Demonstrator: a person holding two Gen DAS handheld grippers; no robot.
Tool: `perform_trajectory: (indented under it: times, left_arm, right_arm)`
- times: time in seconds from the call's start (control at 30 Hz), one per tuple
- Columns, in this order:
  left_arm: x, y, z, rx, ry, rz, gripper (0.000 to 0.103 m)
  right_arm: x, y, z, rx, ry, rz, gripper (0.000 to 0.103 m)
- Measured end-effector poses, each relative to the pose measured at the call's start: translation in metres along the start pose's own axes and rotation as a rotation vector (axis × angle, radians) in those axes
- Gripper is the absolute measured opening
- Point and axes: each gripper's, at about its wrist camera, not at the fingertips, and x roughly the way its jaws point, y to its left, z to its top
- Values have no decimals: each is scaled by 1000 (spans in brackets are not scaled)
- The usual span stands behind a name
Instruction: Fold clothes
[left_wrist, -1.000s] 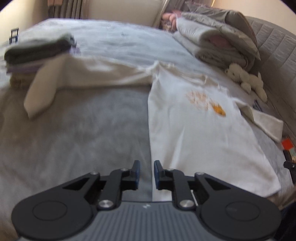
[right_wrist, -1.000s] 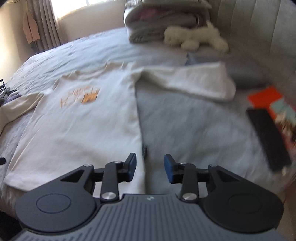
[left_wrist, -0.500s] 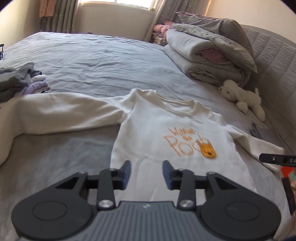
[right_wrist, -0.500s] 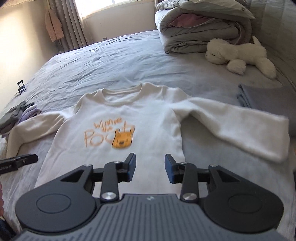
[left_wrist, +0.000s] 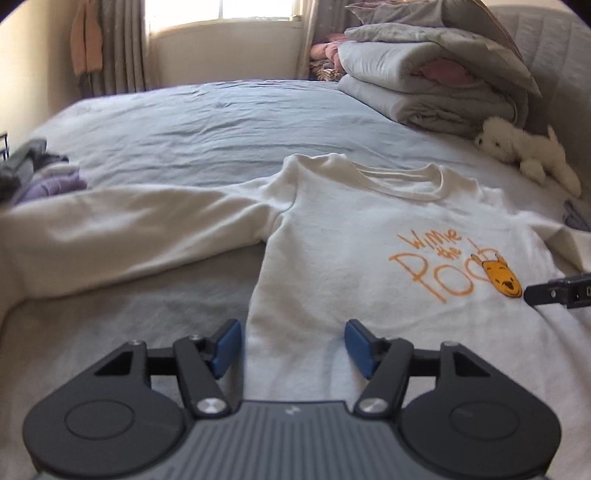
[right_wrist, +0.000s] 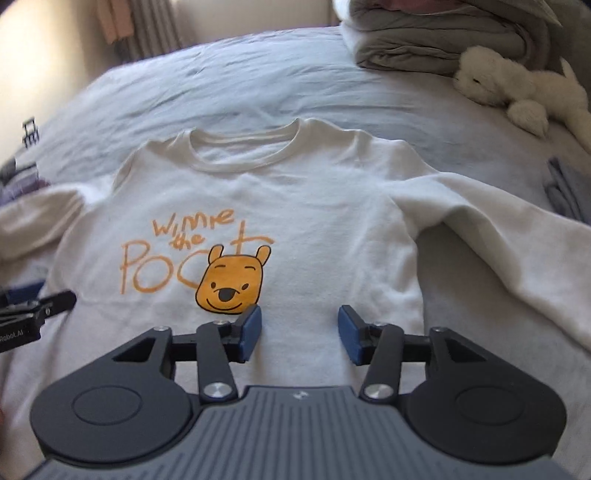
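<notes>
A cream long-sleeved sweatshirt (left_wrist: 354, 236) (right_wrist: 303, 206) with an orange bear print lies flat and face up on the grey bed, both sleeves spread sideways. My left gripper (left_wrist: 292, 347) hovers over the shirt's lower left side edge, jaws opening, nothing between them. My right gripper (right_wrist: 298, 332) hangs over the shirt's lower middle, just below the bear face (right_wrist: 231, 282), jaws also opening and empty. Each gripper's tip shows at the edge of the other's view.
A pile of folded clothes (left_wrist: 37, 173) sits at the left of the bed. Folded duvets (left_wrist: 436, 77) and a white plush toy (left_wrist: 528, 155) (right_wrist: 517, 88) lie toward the headboard on the right. A folded grey cloth (right_wrist: 569, 188) rests by the right sleeve.
Both grippers moved from the shirt's outer sides in over its body and came lower and closer. Both pairs of jaws spread wider.
</notes>
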Motion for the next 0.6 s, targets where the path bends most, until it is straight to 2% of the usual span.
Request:
perform_trajectory:
  times: [0.3,0.6]
  left_arm:
    - [3,6,2,-23,-2,7,65]
    - [0,11,3,-52,1,14,65]
  right_arm:
    - [12,9,8,-32,-30,-42,54]
    - [6,12,5,-19,-40,-71,54]
